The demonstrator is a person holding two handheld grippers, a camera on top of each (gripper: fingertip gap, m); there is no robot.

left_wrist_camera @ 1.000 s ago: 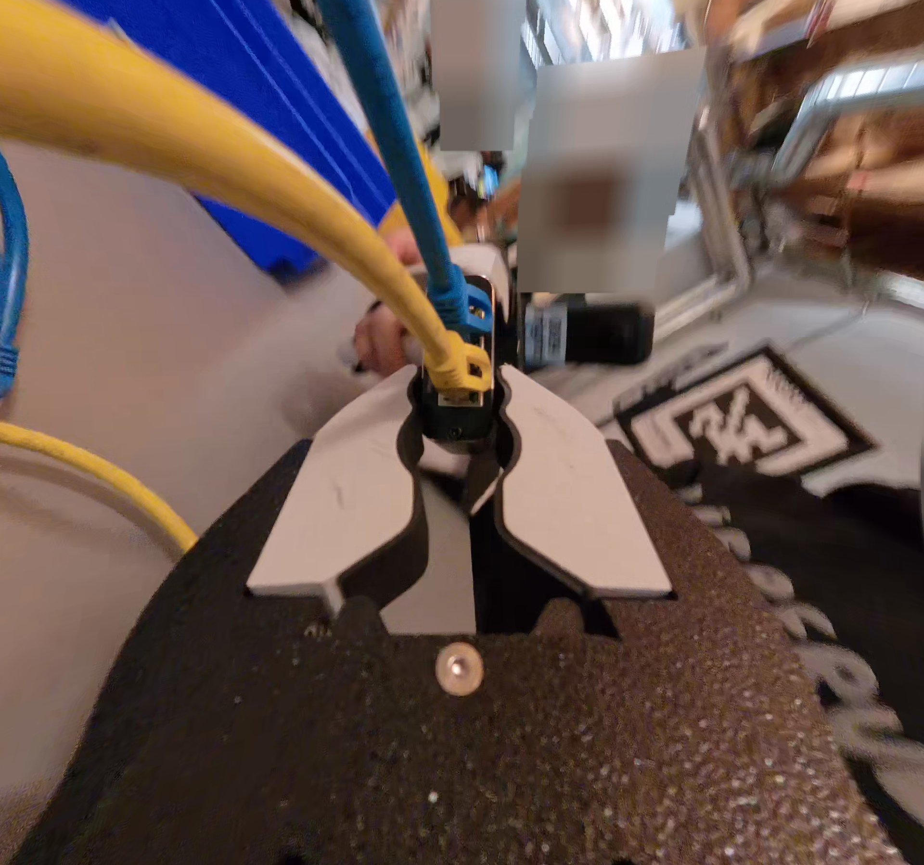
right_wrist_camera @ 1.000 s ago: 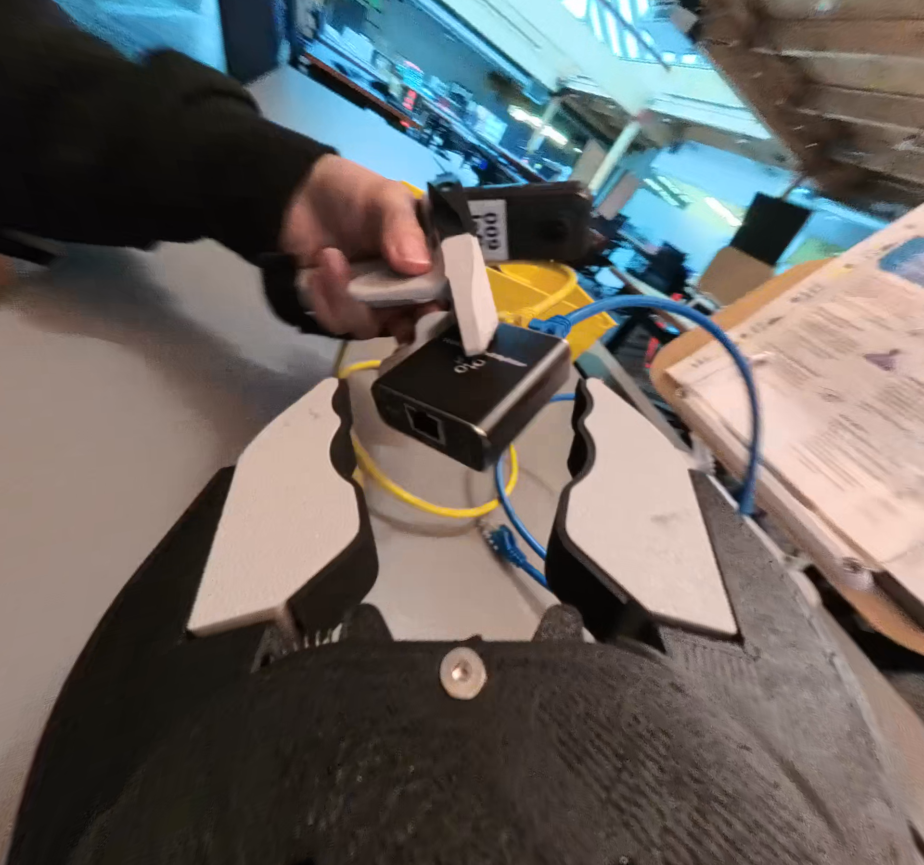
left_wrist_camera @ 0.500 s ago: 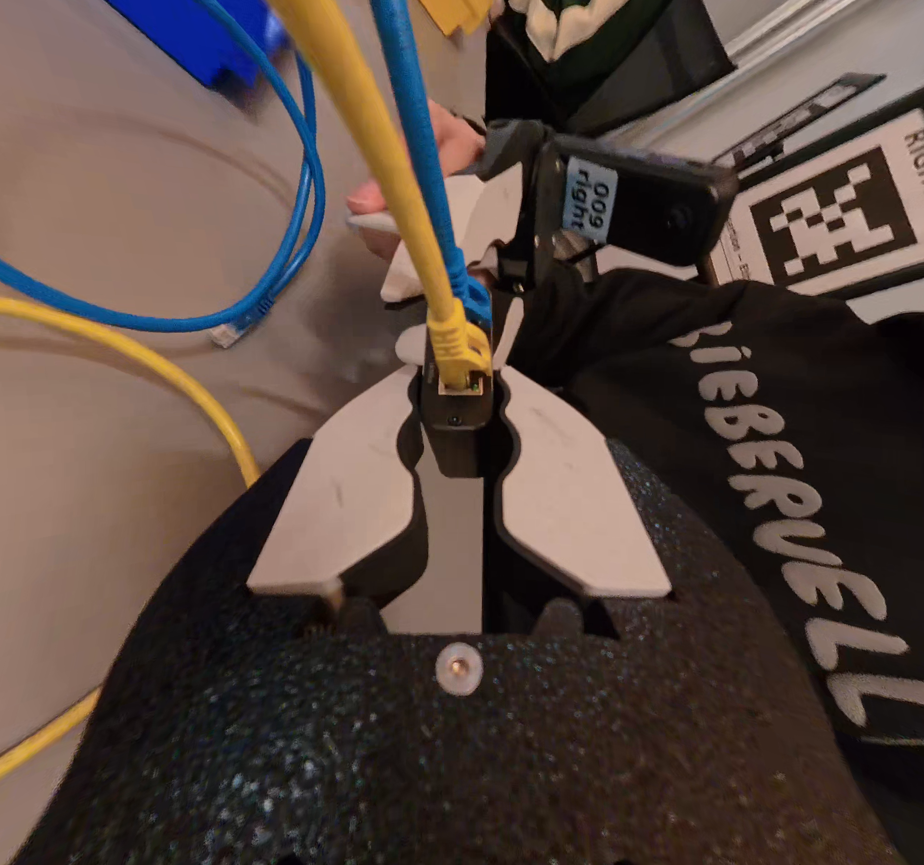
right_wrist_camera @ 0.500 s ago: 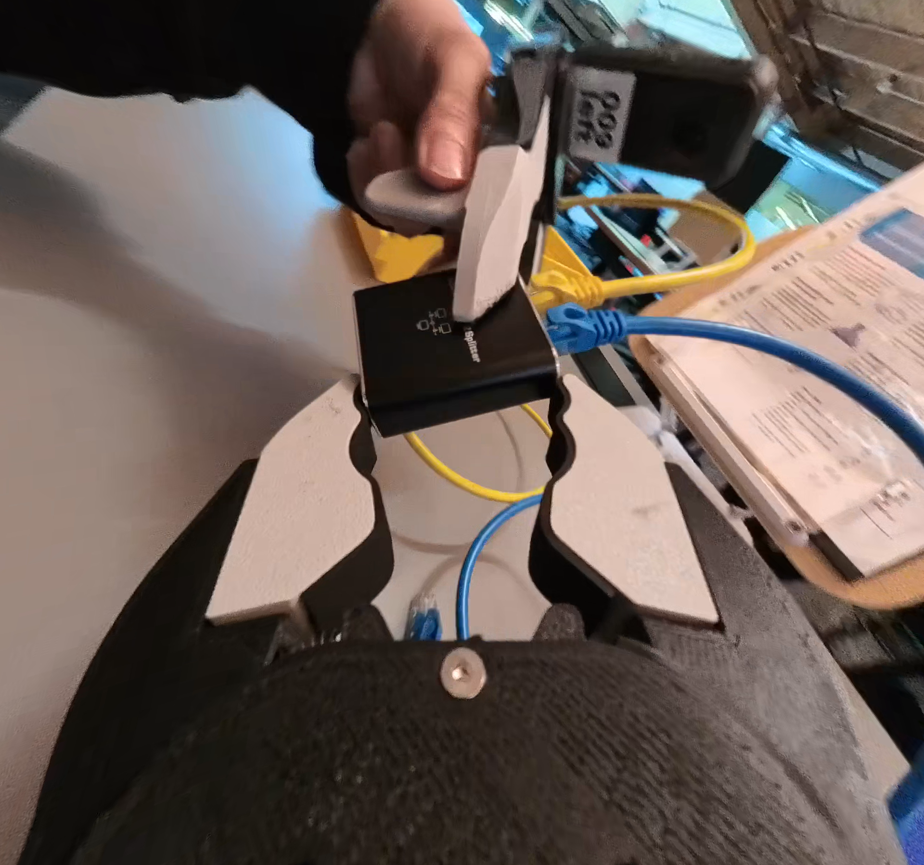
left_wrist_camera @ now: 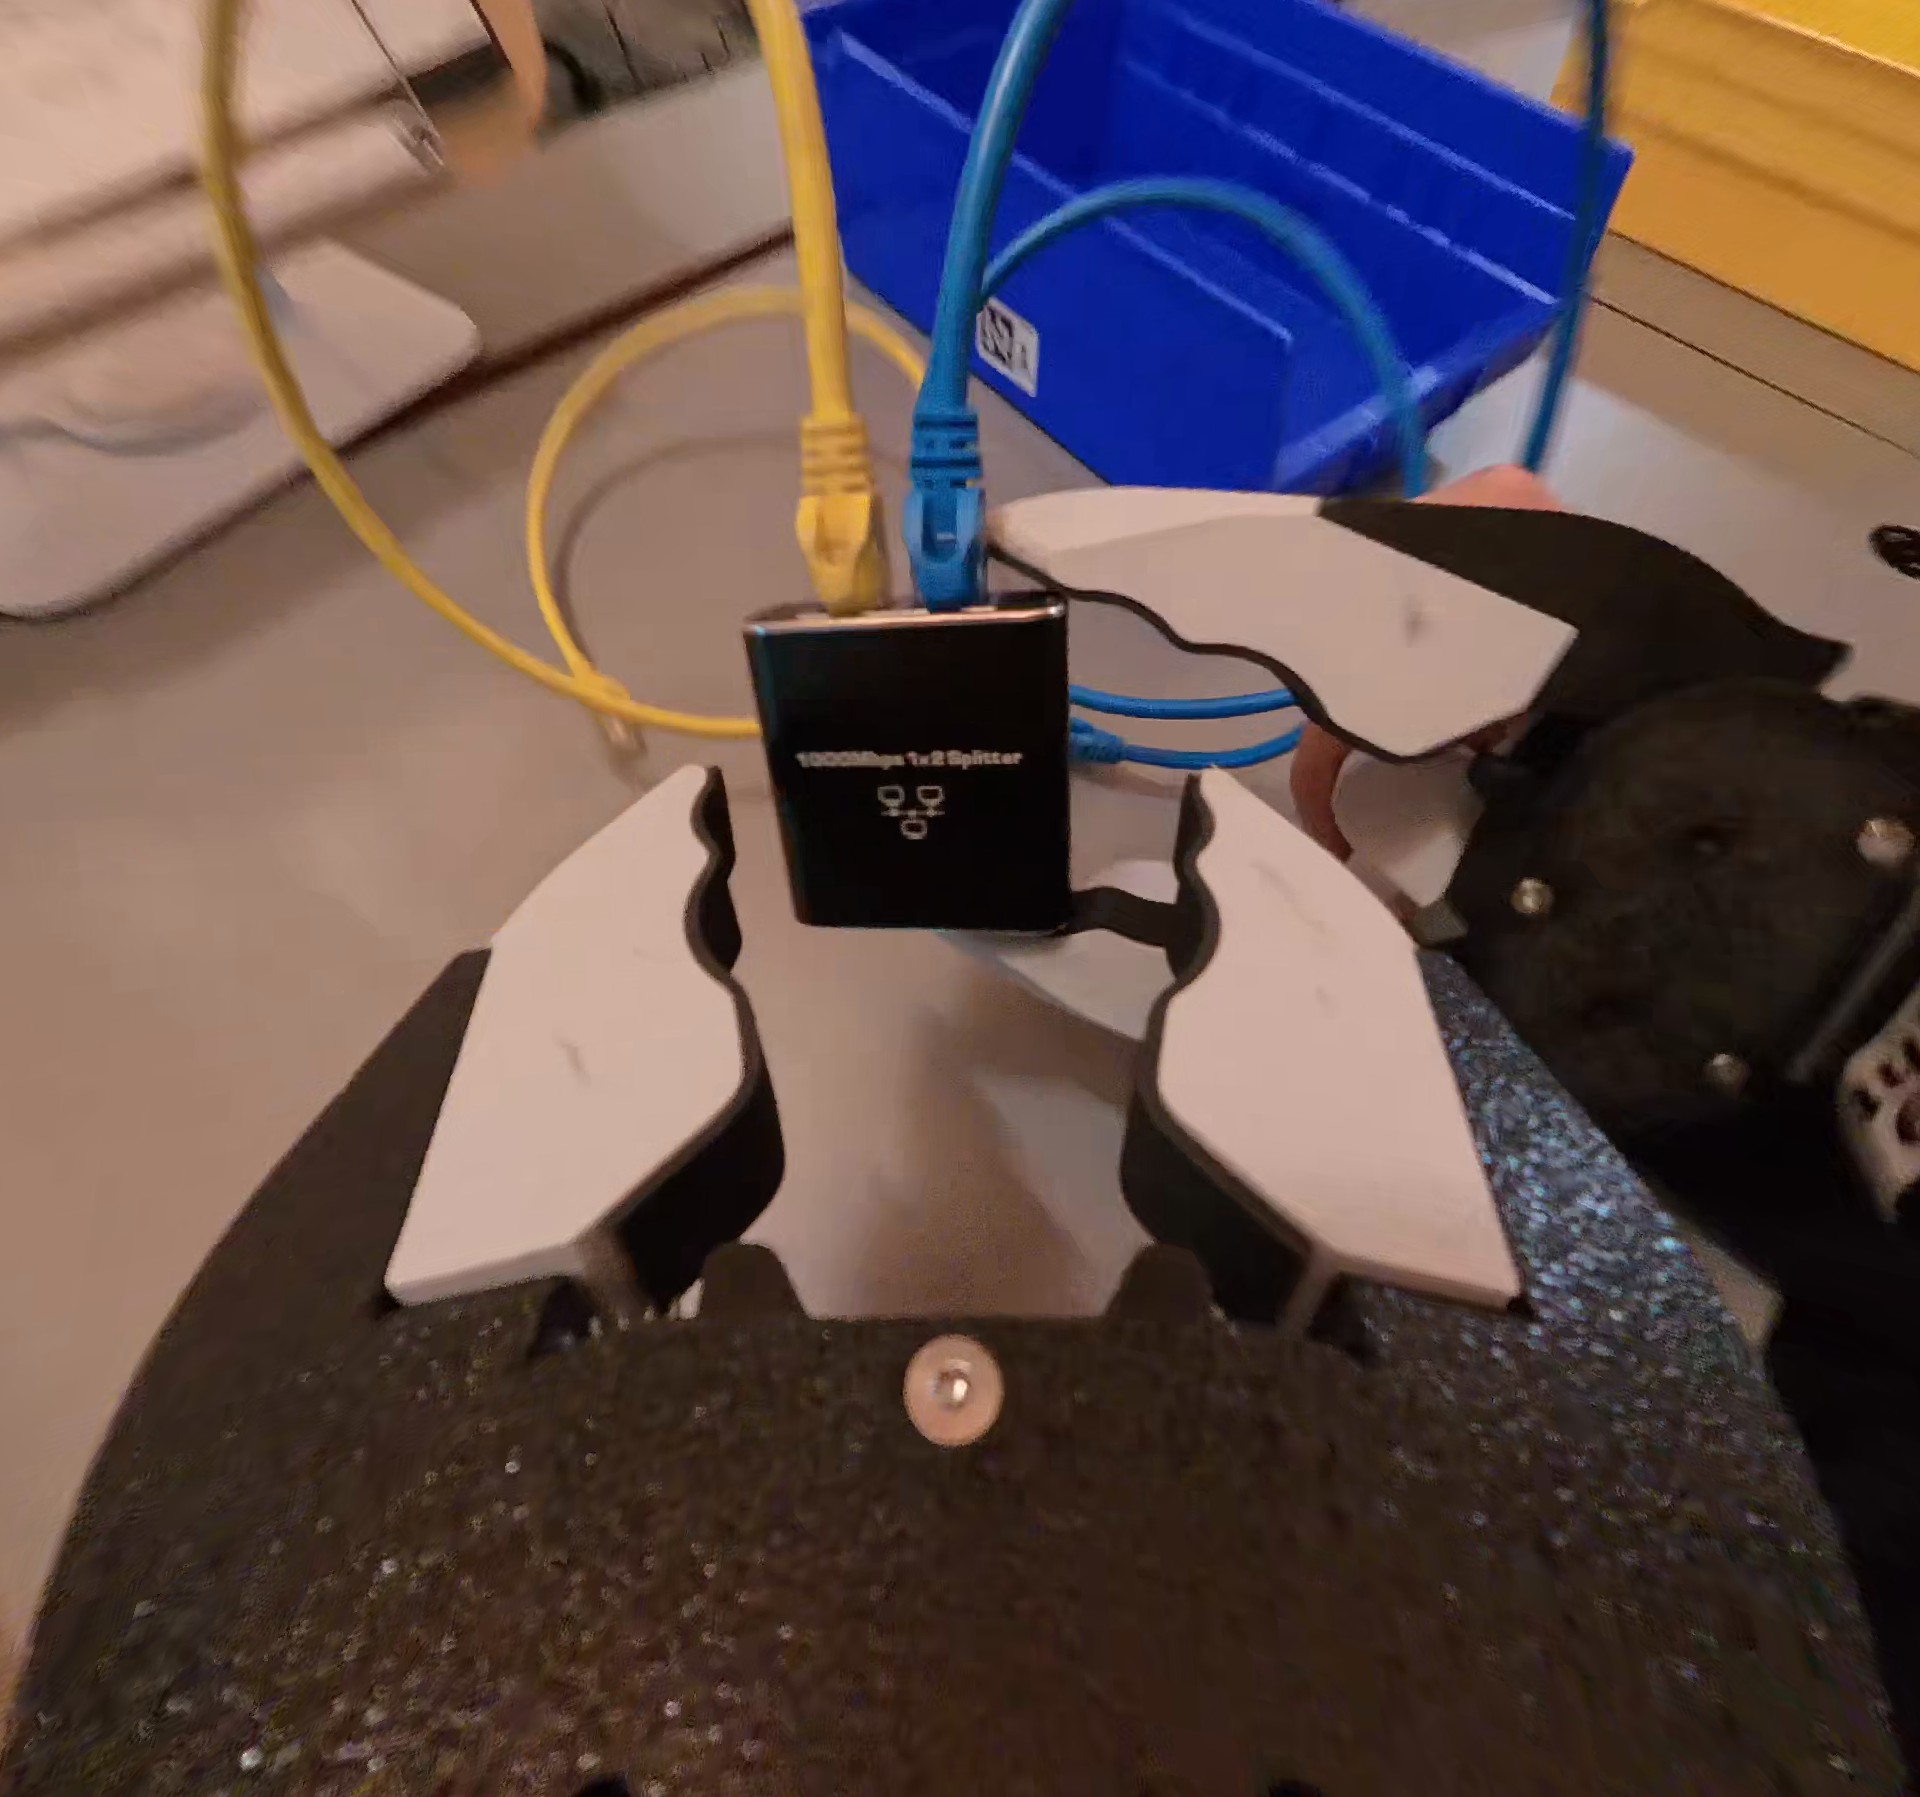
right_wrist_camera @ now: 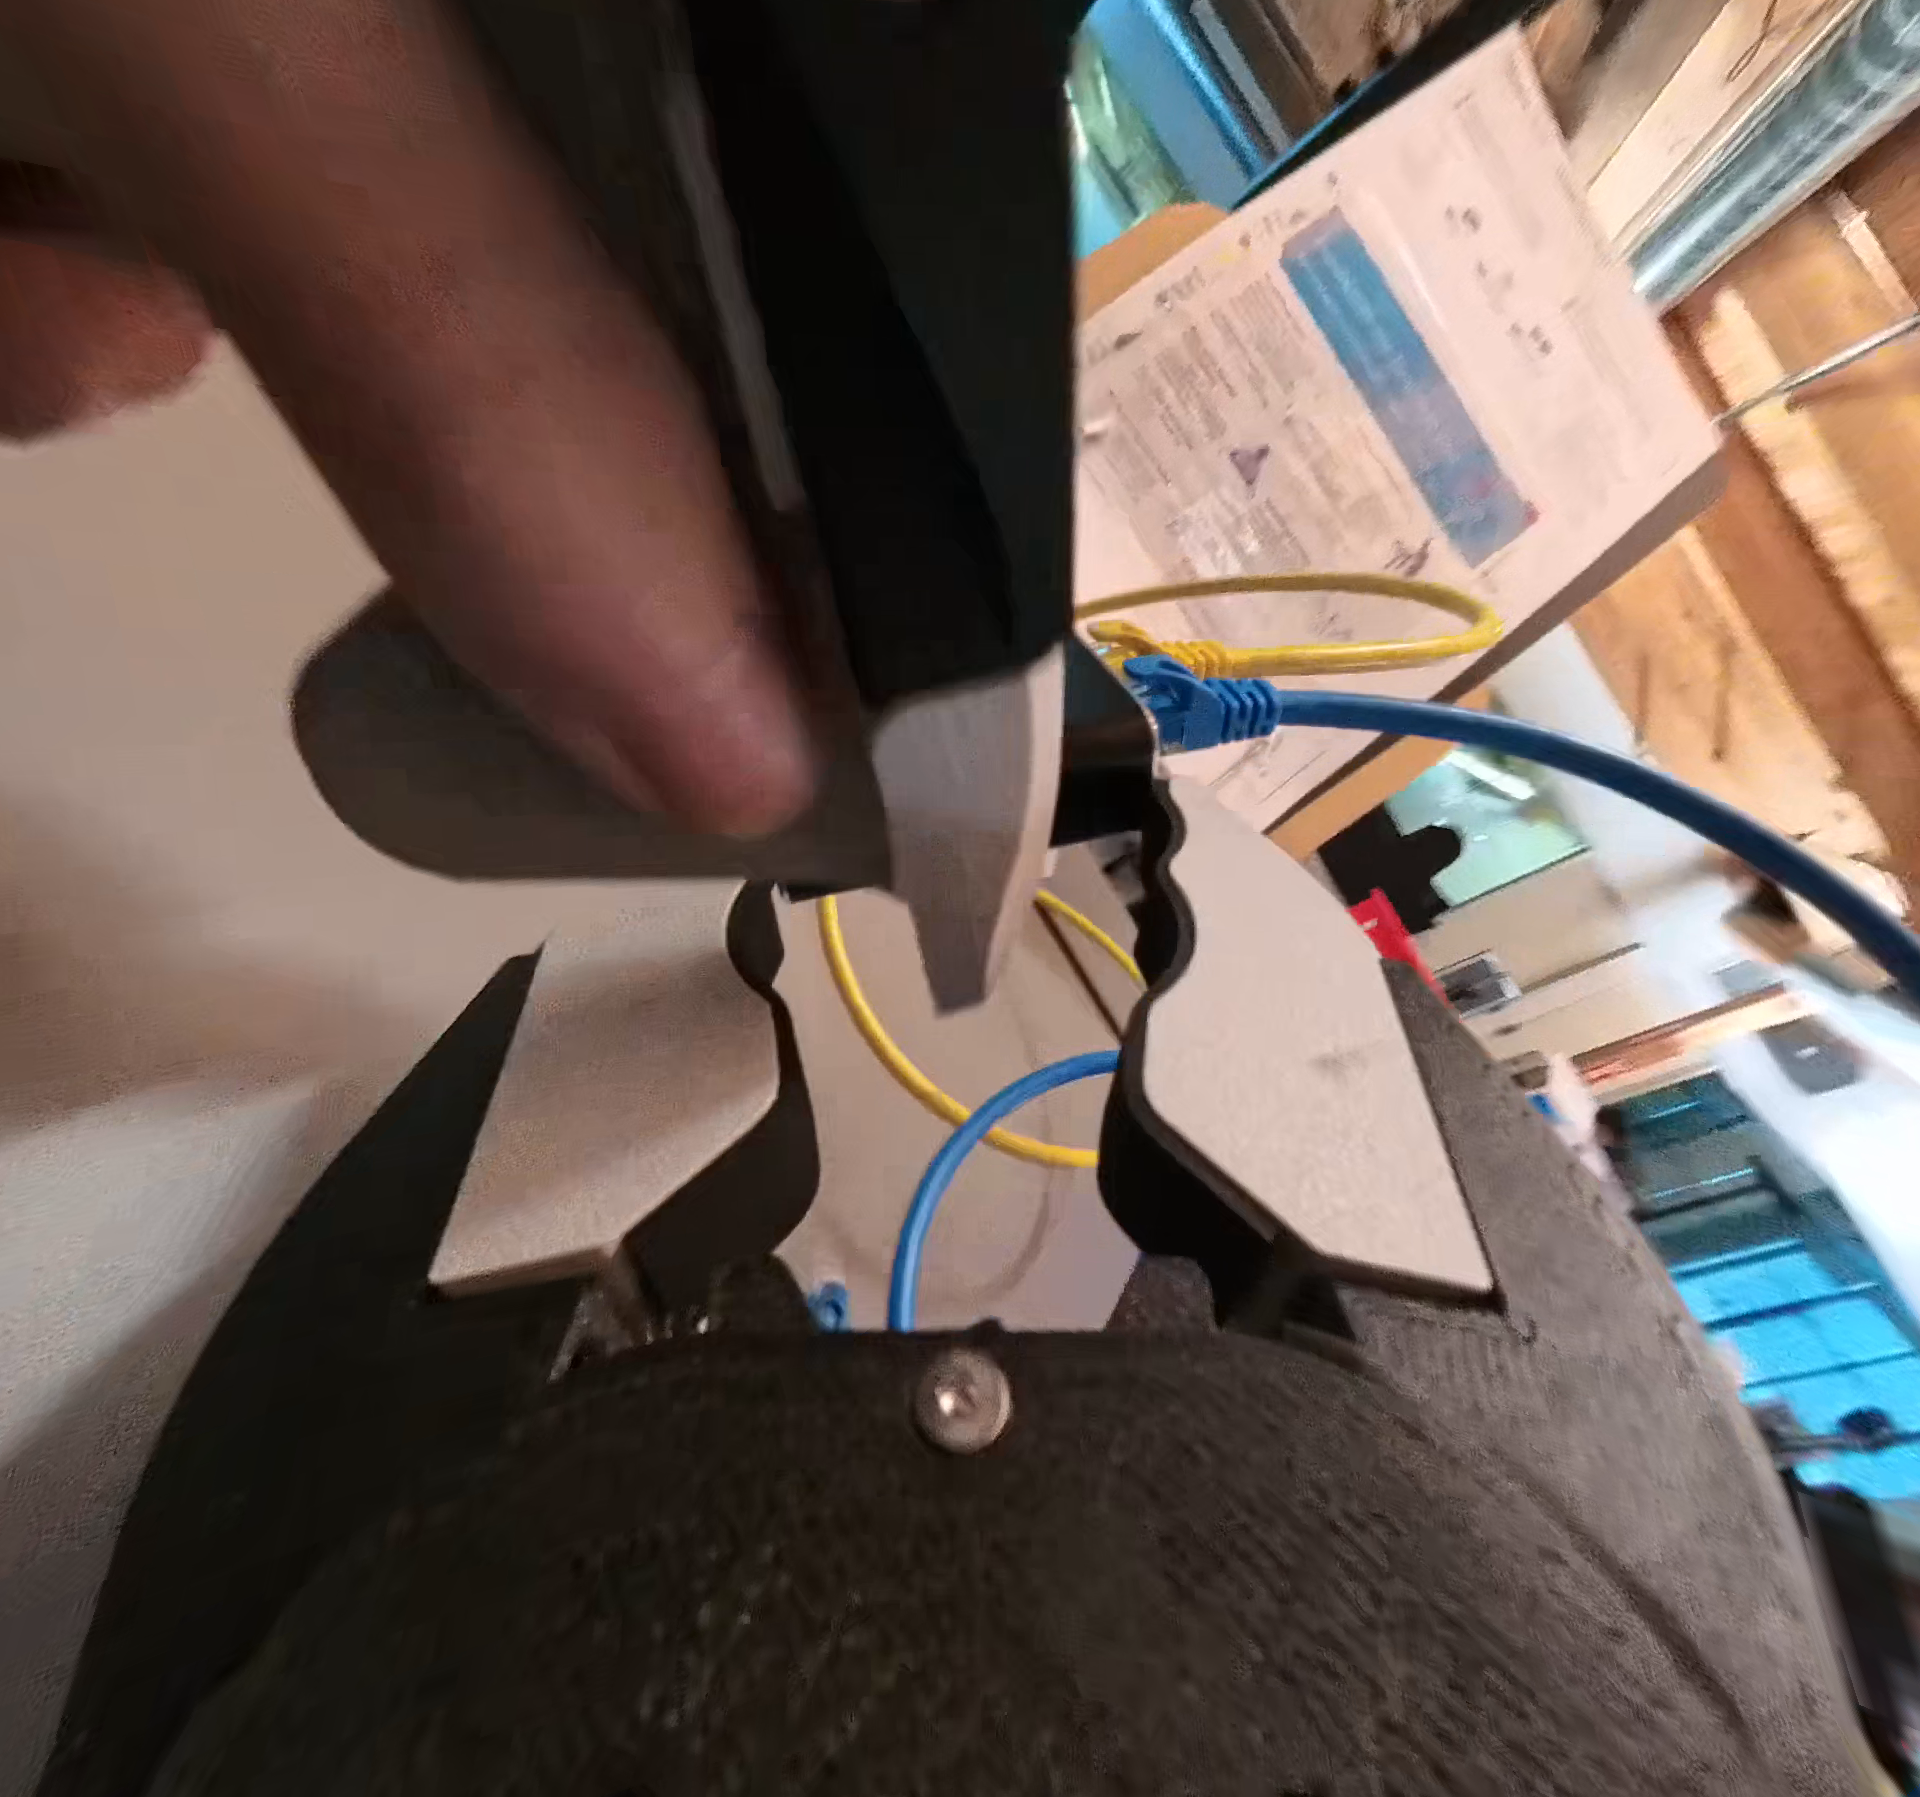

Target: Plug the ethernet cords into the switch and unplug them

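1. The left gripper [left_wrist_camera: 956, 812] is wide, clear of the switch [left_wrist_camera: 914, 760].
2. The right gripper [right_wrist_camera: 961, 864] appears to clamp the switch end to end, from 3 o'clock.
3. Both plugs enter at 12 o'clock. Pinch the yellow plug [left_wrist_camera: 836, 521] and pull straight towards 12.

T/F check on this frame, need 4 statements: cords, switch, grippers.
1. The yellow ethernet cord and blue ethernet cord are both plugged into the switch. True.
2. The left gripper is clamped on the switch. False: its fingers stand apart, clear of both sides.
3. A blue bin sits behind the switch in the left wrist view. True.
4. In that view the blue plug is left of the yellow one. False: yellow is on the left.
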